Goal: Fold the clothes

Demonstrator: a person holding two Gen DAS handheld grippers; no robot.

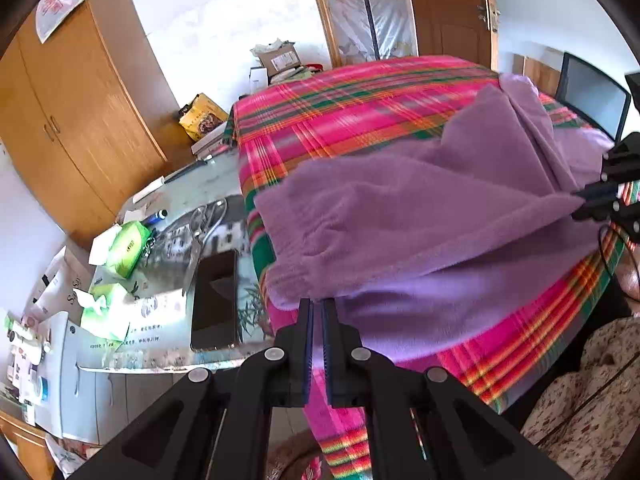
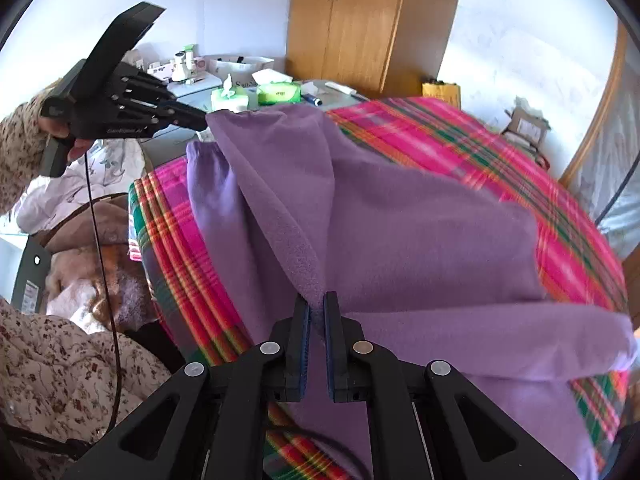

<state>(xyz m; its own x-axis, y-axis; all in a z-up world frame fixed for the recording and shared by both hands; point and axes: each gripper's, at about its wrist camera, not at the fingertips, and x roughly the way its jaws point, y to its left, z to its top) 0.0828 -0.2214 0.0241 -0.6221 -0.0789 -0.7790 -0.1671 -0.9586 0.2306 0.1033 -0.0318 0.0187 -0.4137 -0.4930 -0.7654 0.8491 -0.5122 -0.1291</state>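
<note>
A purple fleece garment [image 1: 420, 220] lies on a pink plaid bed cover [image 1: 340, 112], with its upper layer lifted between the two grippers. My left gripper [image 1: 317, 304] is shut on the garment's gathered hem at the bed's near left side. My right gripper [image 2: 317, 300] is shut on another corner of the same garment [image 2: 400, 220]. In the left wrist view the right gripper [image 1: 580, 204] pinches the cloth at the far right. From the right wrist camera, the left gripper [image 2: 204, 120] grips the far corner, held by a hand in a floral sleeve [image 2: 20, 152].
A glass-topped side table [image 1: 160, 344] left of the bed holds a phone [image 1: 214, 300], green tissue packs [image 1: 128, 248] and scissors. A wooden wardrobe [image 1: 68, 120] stands behind it. A laptop [image 1: 592, 96] sits at the bed's far right. Bedding lies beside the plaid cover [image 2: 460, 136].
</note>
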